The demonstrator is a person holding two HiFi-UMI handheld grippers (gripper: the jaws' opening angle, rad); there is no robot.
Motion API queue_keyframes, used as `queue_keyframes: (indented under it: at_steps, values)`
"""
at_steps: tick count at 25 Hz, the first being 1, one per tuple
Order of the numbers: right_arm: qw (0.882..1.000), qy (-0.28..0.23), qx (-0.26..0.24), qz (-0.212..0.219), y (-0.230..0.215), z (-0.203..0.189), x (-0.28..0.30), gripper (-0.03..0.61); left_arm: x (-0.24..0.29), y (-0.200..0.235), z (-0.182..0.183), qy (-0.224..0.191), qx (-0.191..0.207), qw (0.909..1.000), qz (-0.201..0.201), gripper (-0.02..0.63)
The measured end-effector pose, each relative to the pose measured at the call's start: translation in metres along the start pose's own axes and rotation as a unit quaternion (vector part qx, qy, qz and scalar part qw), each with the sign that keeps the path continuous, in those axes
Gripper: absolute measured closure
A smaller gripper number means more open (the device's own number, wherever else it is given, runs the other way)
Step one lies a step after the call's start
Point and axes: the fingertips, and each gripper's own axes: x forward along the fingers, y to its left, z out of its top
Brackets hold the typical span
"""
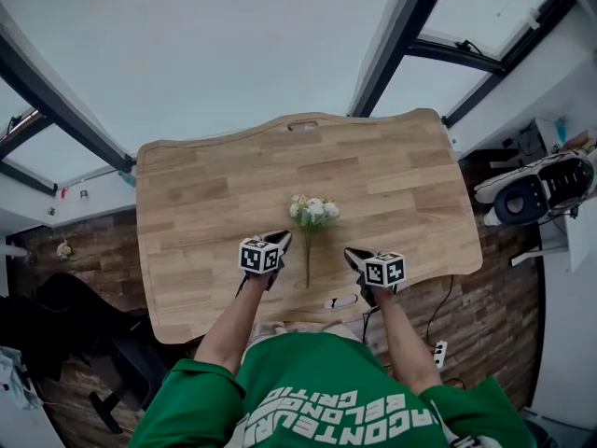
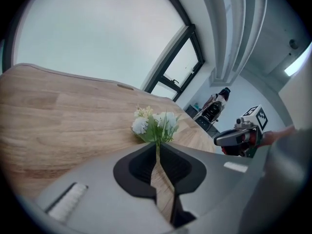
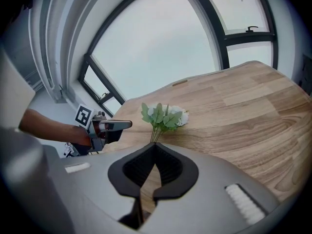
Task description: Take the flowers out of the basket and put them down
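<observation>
Left hand-held gripper (image 1: pixel 284 237) hovers just beside the flowers (image 1: pixel 313 211), its jaws drawn nearly together with only bare wood showing through the slit, so it is clenched on nothing. Right hand-held gripper (image 1: pixel 349 252) is likewise closed and empty on the other side of the stems. The flowers lie flat on the surface (image 1: pixel 215 194) between the two, blooms away from the person. No basket shows in any view. Judging by this, the bouquet is already set down, and both tools are clear of it so it rests undisturbed.
</observation>
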Motion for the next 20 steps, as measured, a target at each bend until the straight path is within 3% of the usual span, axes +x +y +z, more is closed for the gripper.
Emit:
queue_keyframes:
  at_steps: [3,12,20]
  values:
    - [1.0,0.003,-0.002,-0.007,0.0,-0.001,0.005,0.572,-0.005,0.0,0.009,-0.004,0.006,0.9999,-0.008,0.598]
    - [0.999,-0.033,-0.007,-0.024,0.018,0.02,0.0,0.572,-0.028,-0.029,0.052,-0.045,0.042,0.9965,-0.058,0.598]
    - [0.992,-0.113,-0.025,-0.043,0.05,0.059,-0.026,0.572,-0.074,-0.051,0.092,-0.088,0.091,0.9886,-0.082,0.598]
